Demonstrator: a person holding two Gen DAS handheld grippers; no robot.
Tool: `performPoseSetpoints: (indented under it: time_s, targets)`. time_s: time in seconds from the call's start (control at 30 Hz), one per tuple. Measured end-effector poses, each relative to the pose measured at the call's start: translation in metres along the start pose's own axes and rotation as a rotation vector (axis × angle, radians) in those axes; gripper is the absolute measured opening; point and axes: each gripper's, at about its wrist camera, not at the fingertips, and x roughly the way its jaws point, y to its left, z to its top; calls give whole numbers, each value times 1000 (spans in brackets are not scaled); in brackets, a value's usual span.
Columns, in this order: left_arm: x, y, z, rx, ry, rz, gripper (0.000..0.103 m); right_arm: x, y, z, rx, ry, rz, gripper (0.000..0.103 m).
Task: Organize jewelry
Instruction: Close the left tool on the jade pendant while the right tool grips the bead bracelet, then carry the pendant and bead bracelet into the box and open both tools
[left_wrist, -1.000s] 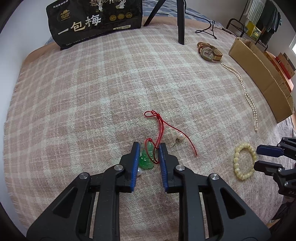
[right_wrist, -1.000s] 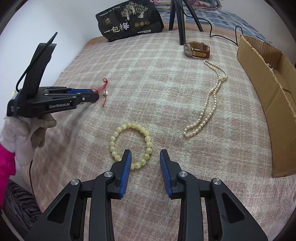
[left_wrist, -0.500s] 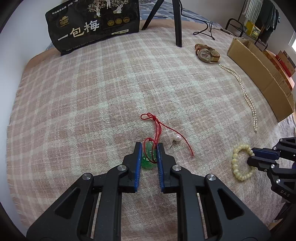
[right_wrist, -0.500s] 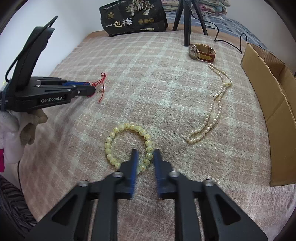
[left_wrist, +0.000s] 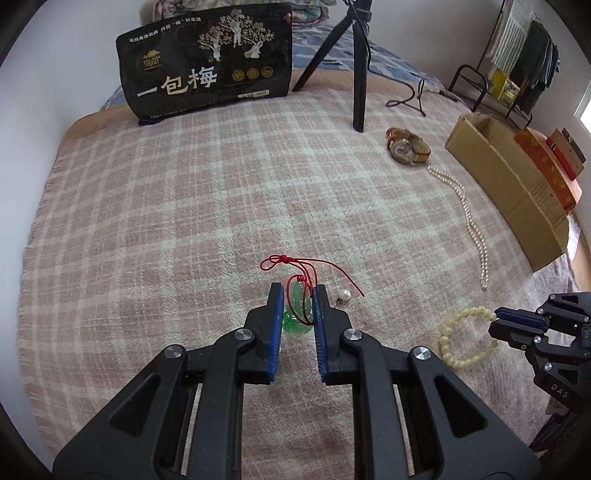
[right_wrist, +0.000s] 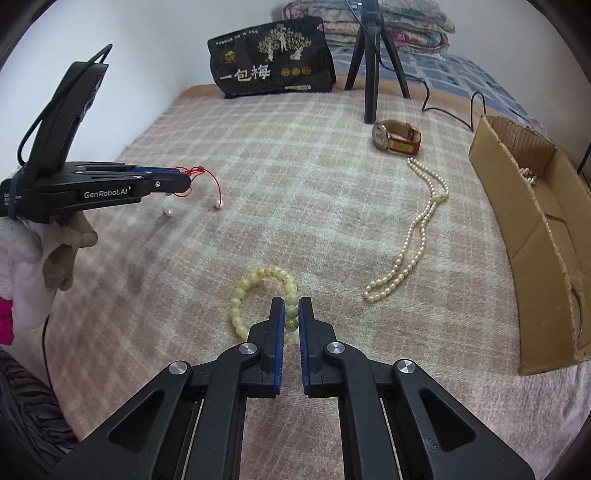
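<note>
My left gripper (left_wrist: 298, 291) is shut on a green jade pendant (left_wrist: 297, 314) with a red cord (left_wrist: 295, 263), lifted a little off the plaid blanket (left_wrist: 184, 206). A small pearl earring (left_wrist: 345, 294) lies just right of it. My right gripper (right_wrist: 291, 306) is shut on the pale yellow bead bracelet (right_wrist: 240, 291), which also shows in the left wrist view (left_wrist: 448, 332). The left gripper also appears at the left of the right wrist view (right_wrist: 184, 181).
A pearl necklace (right_wrist: 417, 240) and a brown-strapped watch (right_wrist: 395, 137) lie further back on the right. A cardboard box (right_wrist: 532, 236) stands along the right edge. A black tripod (right_wrist: 371, 66) and a black bag (right_wrist: 273, 62) stand at the back.
Both grippers have closed: the left on the green pendant, the right on the bead bracelet. The left gripper has risen slightly with the pendant.
</note>
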Motion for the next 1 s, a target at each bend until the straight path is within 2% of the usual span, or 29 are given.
performPoseSetpoints:
  time_s: [0.43,1.0]
  targets:
    - [-41,6,12,-50,-90,-36,14,-30,6,2,-44,-69,-19,6]
    - [-70,-54,33,0,-180,-99,14,-92,-31,6,9,-201,-77,6]
